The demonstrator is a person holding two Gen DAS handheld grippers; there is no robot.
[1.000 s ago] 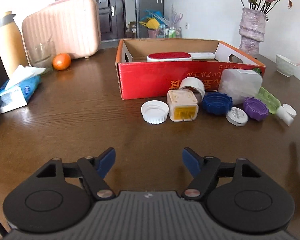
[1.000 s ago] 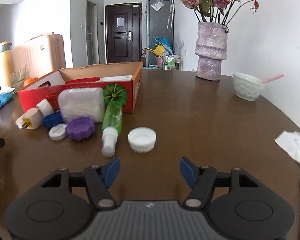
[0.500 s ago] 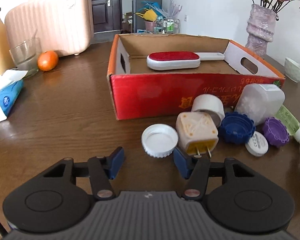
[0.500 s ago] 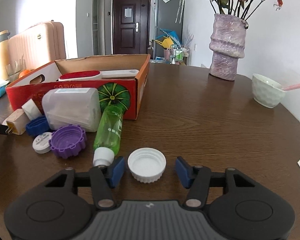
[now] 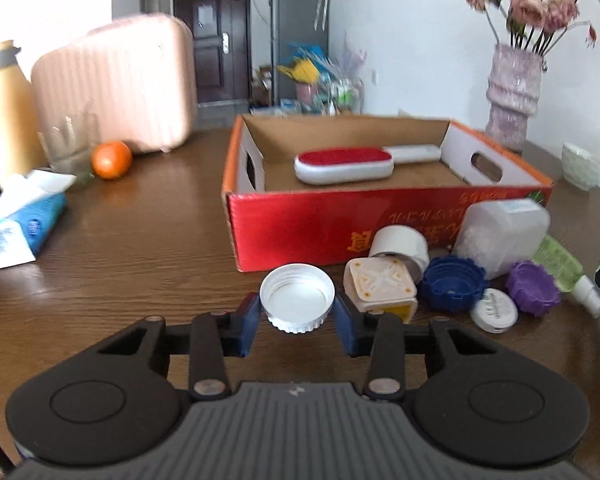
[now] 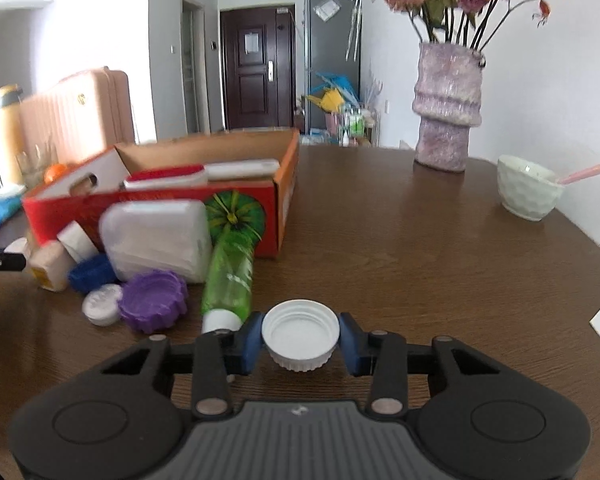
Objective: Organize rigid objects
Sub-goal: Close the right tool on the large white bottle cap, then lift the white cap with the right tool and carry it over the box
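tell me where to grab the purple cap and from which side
Pinch the purple cap across its scalloped rim, coming down from above: it lies flat, open side up. Put the fingers front and back, since the small white lid and green bottle crowd its sides.

Two white ribbed caps [image 5: 297,297] [image 6: 300,334], open side up, each clamped between jaws.
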